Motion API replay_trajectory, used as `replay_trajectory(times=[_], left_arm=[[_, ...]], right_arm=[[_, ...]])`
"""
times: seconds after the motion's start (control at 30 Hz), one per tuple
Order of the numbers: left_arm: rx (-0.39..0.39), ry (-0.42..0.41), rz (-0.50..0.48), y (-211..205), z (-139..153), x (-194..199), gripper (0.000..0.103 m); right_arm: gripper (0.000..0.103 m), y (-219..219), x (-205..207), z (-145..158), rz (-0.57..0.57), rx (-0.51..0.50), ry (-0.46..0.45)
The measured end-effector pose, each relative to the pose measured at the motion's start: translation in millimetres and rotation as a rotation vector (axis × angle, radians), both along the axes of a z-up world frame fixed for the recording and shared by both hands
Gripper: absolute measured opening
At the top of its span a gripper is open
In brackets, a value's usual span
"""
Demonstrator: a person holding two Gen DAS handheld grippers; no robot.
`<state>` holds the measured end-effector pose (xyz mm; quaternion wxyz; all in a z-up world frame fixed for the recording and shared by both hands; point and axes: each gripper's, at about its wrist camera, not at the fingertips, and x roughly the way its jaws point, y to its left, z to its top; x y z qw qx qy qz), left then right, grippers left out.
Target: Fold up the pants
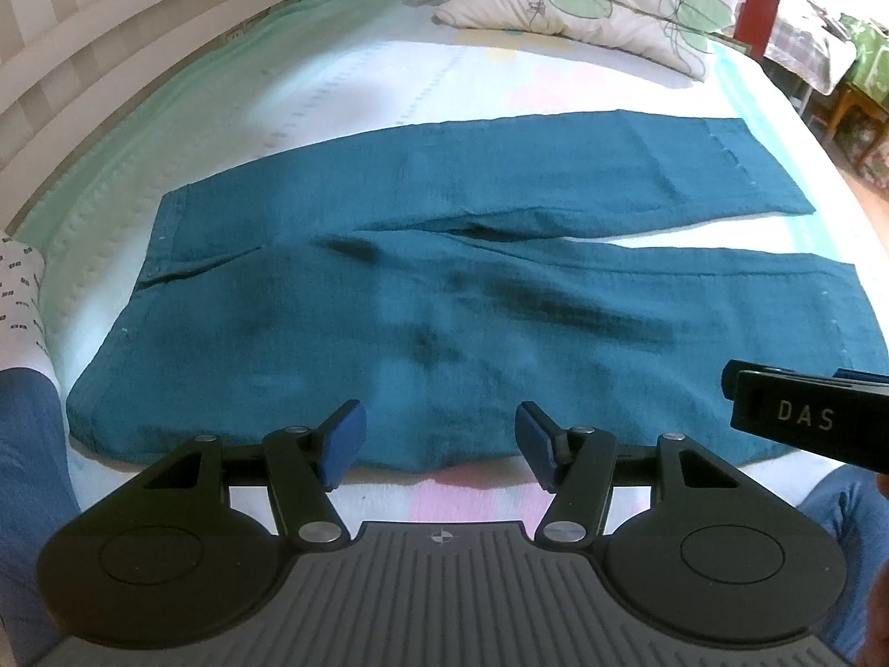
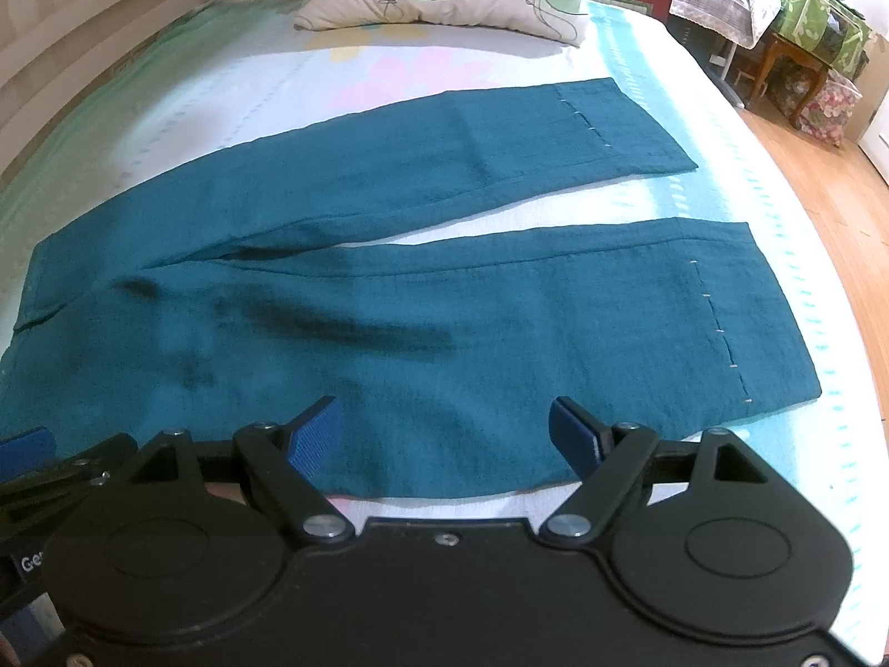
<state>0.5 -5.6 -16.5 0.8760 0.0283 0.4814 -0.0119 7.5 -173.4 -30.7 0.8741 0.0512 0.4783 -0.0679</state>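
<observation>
Teal pants (image 1: 422, 289) lie spread flat on the bed, waistband to the left and both legs running right, slightly apart. In the right wrist view the same pants (image 2: 389, 305) fill the middle, with hems at the right. My left gripper (image 1: 440, 439) hovers open over the near edge of the pants by the seat, nothing between its blue pads. My right gripper (image 2: 444, 433) is open above the near leg's lower edge, also empty. The right gripper's black body (image 1: 805, 417) shows at the right of the left wrist view.
A leaf-print pillow (image 1: 589, 5) lies at the far end of the bed (image 1: 278, 111). A slatted headboard (image 1: 83, 55) runs along the left. Wooden floor and furniture (image 2: 805, 72) lie beyond the bed's right edge. Blue-clad knees (image 1: 28, 444) sit beside the grippers.
</observation>
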Motion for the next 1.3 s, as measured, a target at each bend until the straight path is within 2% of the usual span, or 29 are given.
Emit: replay_trajectory(times=[0.8, 1.0, 1.3], left_arm=[[0.007, 0.018, 0.003, 0, -6, 1, 0.058], [0.019, 0.013, -0.004, 0, -6, 1, 0.058], [-0.016, 0.05, -0.008, 9, -17, 10, 0.058]], right_arm=[[0.081, 4, 2, -1, 0.012, 0.0, 0.01], [0.076, 1, 4, -7, 0.004, 0.018, 0.025], [0.069, 5, 10, -18, 0.011, 0.025, 0.064]])
